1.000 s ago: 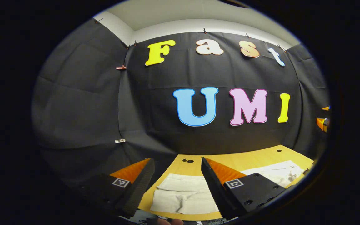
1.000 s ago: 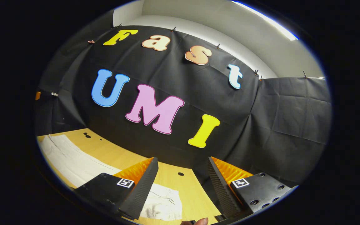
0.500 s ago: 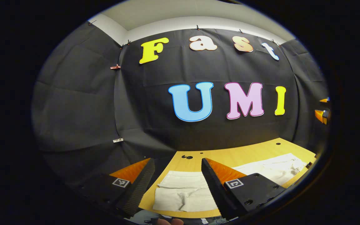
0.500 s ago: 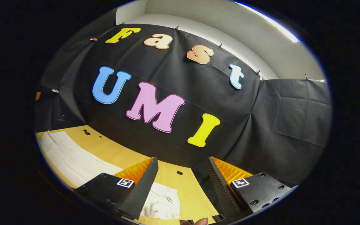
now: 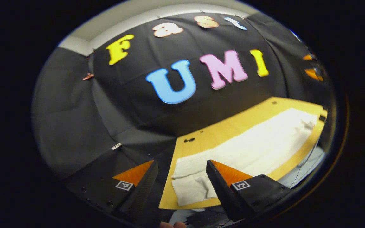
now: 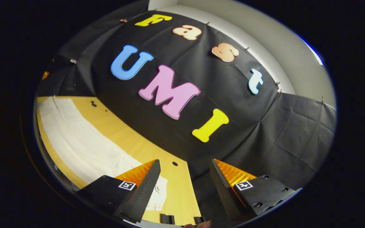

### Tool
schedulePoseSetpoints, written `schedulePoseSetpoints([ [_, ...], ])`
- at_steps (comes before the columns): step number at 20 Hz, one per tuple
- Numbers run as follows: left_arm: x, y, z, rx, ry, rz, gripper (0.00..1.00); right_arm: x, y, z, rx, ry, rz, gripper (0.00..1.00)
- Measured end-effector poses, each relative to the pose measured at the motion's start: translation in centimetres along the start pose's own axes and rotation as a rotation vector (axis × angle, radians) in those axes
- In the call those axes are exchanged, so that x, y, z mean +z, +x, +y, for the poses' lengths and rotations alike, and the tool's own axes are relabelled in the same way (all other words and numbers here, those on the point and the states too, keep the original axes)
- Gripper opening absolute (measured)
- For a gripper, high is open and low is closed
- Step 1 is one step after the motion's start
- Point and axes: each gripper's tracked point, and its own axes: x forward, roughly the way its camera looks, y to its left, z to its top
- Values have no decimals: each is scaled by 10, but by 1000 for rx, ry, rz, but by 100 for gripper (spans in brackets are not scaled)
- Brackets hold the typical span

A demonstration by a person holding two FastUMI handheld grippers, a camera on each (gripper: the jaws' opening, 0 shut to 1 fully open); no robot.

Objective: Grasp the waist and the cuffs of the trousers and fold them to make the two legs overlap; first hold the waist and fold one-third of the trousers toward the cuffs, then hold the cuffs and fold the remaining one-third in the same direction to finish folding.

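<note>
Trousers: one pair, pale white trousers (image 5: 252, 142), lay flat and stretched long on the table; in the left gripper view they ran from the lower middle of the frame up toward the right edge.
My left gripper (image 5: 182, 186): one, at the bottom of the left gripper view, jaws stood well apart with nothing between them, hanging above the near end of the trousers and not touching the cloth.
My right gripper (image 6: 185, 186): one, at the bottom of the right gripper view, jaws also apart and empty, above the table's end.
Fingers: two per gripper, four counted in all, each carrying one small square marker.
Other gripper seen afar: the left gripper view caught two small orange tips at the upper right edge, too small to say whether that pair was apart or together.
Left gripper view alone: the doubled near end of the trousers, one layer lying over another, just between my fingertips.
Right gripper view alone: the trousers (image 6: 84, 142) as a long pale band in the left of the frame, their near end partly hidden behind my left finger (image 6: 141, 190).
Table: one, light wooden table (image 5: 233, 123), with a few small dark holes near its far edge; the right gripper view showed the table (image 6: 128, 139) bare beside the cloth.
Room: black cloth wall behind, pale ceiling above, a bright light strip at upper right in the right gripper view.
</note>
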Motion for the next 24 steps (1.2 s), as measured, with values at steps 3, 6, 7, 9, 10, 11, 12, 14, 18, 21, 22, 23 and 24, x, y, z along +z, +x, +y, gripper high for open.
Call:
schedulePoseSetpoints([
  [3,-53,16,-35,-125,178,85,97,-37,-6,24,80,-123,53,97],
  [6,-108,29,-50,-196,305,174,96,-60,-14,52,179,-264,63,97],
  [7,-126,35,-54,-216,352,205,96,-71,-16,61,209,-305,63,97],
  [9,-157,47,-59,-257,437,253,96,-100,-20,82,273,-359,79,97],
  [10,-171,53,-63,-279,471,273,96,-119,-19,92,303,-381,97,97],
  [11,-182,59,-66,-301,501,289,96,-133,-20,97,324,-397,114,97],
  [12,-188,66,-69,-321,527,302,96,-143,-18,100,348,-407,133,98],
  [14,-197,78,-74,-359,554,320,96,-169,-15,112,399,-428,160,97],
  [18,-209,102,-71,-391,620,355,96,-208,-3,122,469,-517,175,97],
  [21,-209,117,-71,-388,631,370,96,-229,6,129,496,-530,186,97],
  [22,-206,122,-73,-391,644,370,96,-233,9,133,504,-542,185,97],
  [23,-206,126,-76,-397,663,370,95,-235,11,136,512,-553,181,97],
  [24,-205,132,-80,-407,690,369,93,-238,14,140,524,-561,177,97],
])
